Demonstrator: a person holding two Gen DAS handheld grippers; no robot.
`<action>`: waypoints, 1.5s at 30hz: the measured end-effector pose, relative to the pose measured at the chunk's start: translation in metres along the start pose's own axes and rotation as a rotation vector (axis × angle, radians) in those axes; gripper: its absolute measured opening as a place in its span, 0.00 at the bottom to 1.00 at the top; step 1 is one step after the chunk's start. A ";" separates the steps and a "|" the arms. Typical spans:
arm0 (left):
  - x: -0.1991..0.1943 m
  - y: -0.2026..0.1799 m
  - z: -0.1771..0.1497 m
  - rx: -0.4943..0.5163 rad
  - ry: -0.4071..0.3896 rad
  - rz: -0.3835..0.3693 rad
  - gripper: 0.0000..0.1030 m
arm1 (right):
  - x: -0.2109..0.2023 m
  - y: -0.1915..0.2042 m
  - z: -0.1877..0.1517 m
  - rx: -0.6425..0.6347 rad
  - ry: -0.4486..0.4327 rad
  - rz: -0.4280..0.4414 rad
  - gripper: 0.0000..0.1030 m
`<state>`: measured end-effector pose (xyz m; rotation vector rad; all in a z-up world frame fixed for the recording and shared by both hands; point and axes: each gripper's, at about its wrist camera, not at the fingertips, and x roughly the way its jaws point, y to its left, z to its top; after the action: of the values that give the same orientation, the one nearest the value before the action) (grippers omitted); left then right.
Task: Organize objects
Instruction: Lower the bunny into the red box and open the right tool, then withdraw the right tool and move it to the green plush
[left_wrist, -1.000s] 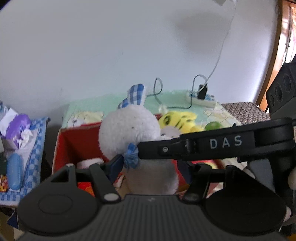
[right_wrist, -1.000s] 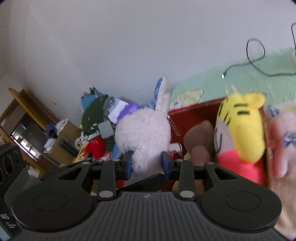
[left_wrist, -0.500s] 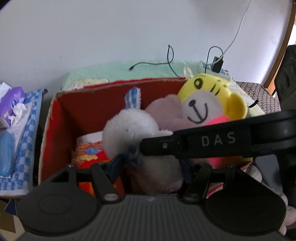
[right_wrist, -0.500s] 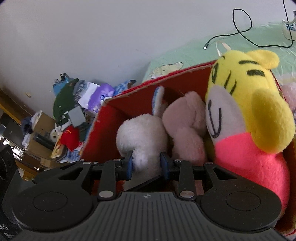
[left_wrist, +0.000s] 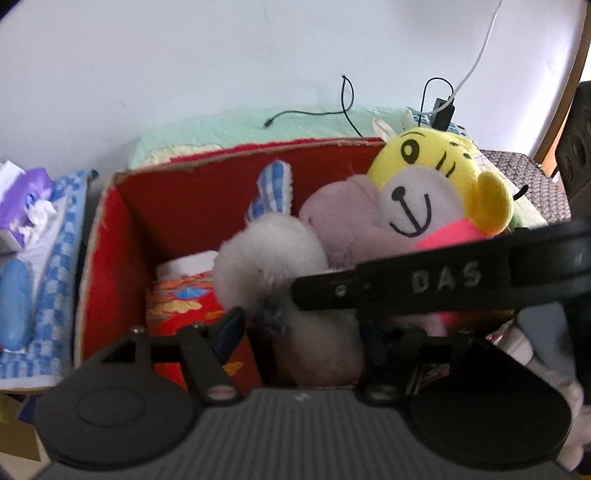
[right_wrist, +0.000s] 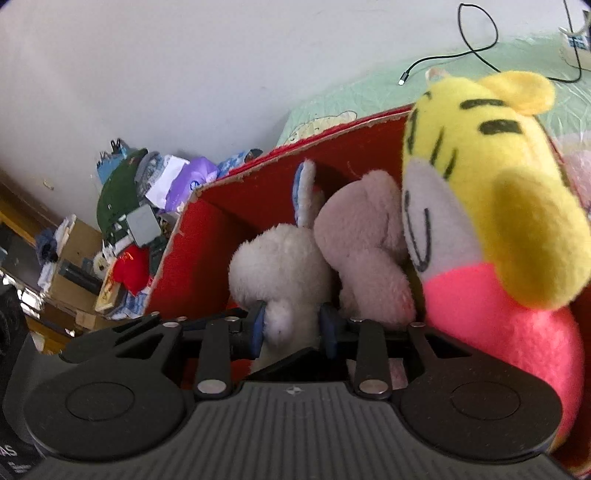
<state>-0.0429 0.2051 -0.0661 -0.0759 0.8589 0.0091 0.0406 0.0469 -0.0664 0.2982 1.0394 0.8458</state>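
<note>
The right tool (right_wrist: 291, 328) pinches the white plush rabbit (right_wrist: 284, 266) inside the red box (right_wrist: 195, 236), while the left tool (left_wrist: 301, 332) opens around its body, beside the yellow tiger (left_wrist: 436, 192).

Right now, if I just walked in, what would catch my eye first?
The yellow tiger toy with its pink body, leaning at the right end of the red box. Beside it sit a pale pink plush and a white bunny, which the right gripper pinches while the left gripper's jaws open around it.
</note>
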 end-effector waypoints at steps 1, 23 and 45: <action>-0.003 -0.001 0.000 0.007 -0.009 0.010 0.70 | -0.003 -0.001 0.000 0.005 -0.007 0.006 0.34; -0.001 -0.022 0.006 0.046 0.028 0.050 0.73 | -0.017 0.000 -0.006 -0.020 -0.075 -0.050 0.19; -0.011 -0.040 0.008 0.037 0.058 0.181 0.78 | -0.054 -0.013 -0.022 0.007 -0.183 -0.064 0.19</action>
<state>-0.0423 0.1665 -0.0496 0.0371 0.9211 0.1613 0.0155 -0.0050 -0.0507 0.3408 0.8769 0.7431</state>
